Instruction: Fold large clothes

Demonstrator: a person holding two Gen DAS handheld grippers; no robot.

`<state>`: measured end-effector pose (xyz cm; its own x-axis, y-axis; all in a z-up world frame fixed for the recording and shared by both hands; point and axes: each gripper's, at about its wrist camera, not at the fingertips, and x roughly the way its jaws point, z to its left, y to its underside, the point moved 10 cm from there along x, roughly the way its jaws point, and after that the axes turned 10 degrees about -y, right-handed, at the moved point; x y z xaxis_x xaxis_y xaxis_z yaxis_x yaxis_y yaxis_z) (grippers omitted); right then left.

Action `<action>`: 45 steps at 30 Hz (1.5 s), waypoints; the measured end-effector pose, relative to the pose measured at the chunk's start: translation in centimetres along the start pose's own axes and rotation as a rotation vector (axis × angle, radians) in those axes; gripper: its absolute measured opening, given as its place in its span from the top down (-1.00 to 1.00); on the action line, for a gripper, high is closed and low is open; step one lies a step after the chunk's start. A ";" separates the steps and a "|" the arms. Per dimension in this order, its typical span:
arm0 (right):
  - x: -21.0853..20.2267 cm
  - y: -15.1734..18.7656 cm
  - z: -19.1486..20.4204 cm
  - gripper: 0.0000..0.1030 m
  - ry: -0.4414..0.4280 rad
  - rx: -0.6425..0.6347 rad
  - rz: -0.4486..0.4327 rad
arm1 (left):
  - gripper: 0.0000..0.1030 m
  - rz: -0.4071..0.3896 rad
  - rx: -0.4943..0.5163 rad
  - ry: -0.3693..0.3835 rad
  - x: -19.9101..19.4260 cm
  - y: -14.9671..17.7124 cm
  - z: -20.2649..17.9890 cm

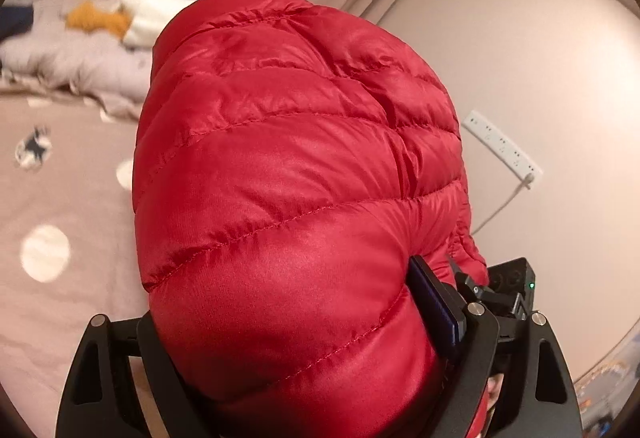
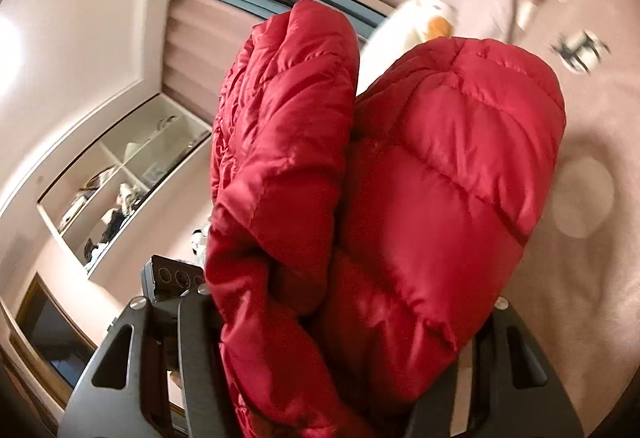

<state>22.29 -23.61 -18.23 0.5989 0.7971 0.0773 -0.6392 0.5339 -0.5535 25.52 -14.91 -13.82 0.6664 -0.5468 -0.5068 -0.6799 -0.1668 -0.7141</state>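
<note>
A red quilted puffer jacket (image 1: 288, 173) fills the middle of the left wrist view, bunched over my left gripper (image 1: 320, 358), which is shut on its fabric; one dark finger pad (image 1: 434, 302) shows at the right, the other is hidden under the jacket. In the right wrist view the same red jacket (image 2: 400, 197) hangs in two puffy folds over my right gripper (image 2: 340, 378), which is shut on it; its fingertips are hidden by the fabric. Both grippers hold the jacket up above the bed.
A pink-beige bedspread with white dots (image 1: 44, 254) lies below. Grey bedding with a white and orange plush toy (image 1: 96, 19) is at the far end. A white power strip (image 1: 502, 147) hangs on the wall. An open shelf unit (image 2: 120, 173) stands at the left.
</note>
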 end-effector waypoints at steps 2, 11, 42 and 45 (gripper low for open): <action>0.5 0.1 2.1 -0.14 -0.018 -0.026 -0.002 | -0.70 -0.037 0.017 -0.007 -2.0 -0.3 -1.0; 3.1 1.5 6.9 -0.22 -0.028 -0.136 0.019 | -0.70 -0.149 0.056 -0.040 -9.5 -0.1 -1.5; 12.4 2.3 13.5 -0.25 -0.049 -0.330 0.184 | -0.70 -0.351 -0.041 -0.083 -16.7 -5.3 5.8; 13.7 1.3 11.8 -0.25 -0.015 -0.323 0.188 | -0.71 -0.326 -0.042 -0.072 -13.9 -5.7 6.8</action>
<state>23.96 -8.68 -8.06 0.4767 0.8782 -0.0402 -0.5508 0.2627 -0.7922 22.17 -0.73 -6.01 0.8697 -0.4002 -0.2890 -0.4387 -0.3580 -0.8243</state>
